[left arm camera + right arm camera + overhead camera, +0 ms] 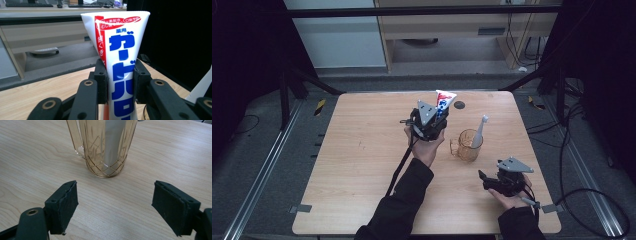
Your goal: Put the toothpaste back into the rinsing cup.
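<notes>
sleeves: dark long sleeves [404, 200]
left hand-held gripper [435, 117]: black, grey three-cornered plate, black cable
jaws: black, brass-ringed screw holes

I see a wooden tabletop [362, 150] on grey floor [257, 150], black curtains [242, 40] either side, a pale cabinet [462, 25] at the far wall

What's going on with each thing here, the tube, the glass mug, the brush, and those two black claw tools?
Toothpaste tube: held upright off the table, flat crimped end up, clamped between the left jaws.
Left gripper: shut on the tube.
Glass mug: standing upright on the table, untouched.
Toothbrush: standing in the mug, leaning, head up.
Right gripper: jaws wide open, nothing between them, pointed at the mug.
Table: bare wood around these things.
</notes>
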Motion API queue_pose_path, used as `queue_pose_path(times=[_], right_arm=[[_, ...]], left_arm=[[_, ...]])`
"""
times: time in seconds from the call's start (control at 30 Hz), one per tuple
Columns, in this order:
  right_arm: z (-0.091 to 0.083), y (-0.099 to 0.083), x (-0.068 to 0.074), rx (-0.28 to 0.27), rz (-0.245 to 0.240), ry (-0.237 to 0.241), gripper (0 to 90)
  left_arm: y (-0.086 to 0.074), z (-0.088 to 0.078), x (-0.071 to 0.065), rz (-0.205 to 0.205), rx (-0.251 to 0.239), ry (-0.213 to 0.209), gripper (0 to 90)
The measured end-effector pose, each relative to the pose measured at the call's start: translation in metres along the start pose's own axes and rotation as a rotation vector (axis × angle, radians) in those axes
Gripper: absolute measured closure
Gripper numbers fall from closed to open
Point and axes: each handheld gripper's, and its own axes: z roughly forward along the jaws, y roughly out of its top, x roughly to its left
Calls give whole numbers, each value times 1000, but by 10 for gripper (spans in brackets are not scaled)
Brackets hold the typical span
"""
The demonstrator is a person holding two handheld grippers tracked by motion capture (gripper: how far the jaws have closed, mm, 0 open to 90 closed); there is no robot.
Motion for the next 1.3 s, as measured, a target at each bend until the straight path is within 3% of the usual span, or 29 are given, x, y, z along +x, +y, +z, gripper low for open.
queue_pose_path(times=[0.47, 1.3], right_arm=[[1, -2, 0, 3, -4, -6, 188], [1, -2, -2, 1, -1, -7, 189]], left_arm=[[-12, 14, -15, -21, -46, 11, 701], [-20, 35, -44, -38, -88, -20, 700]])
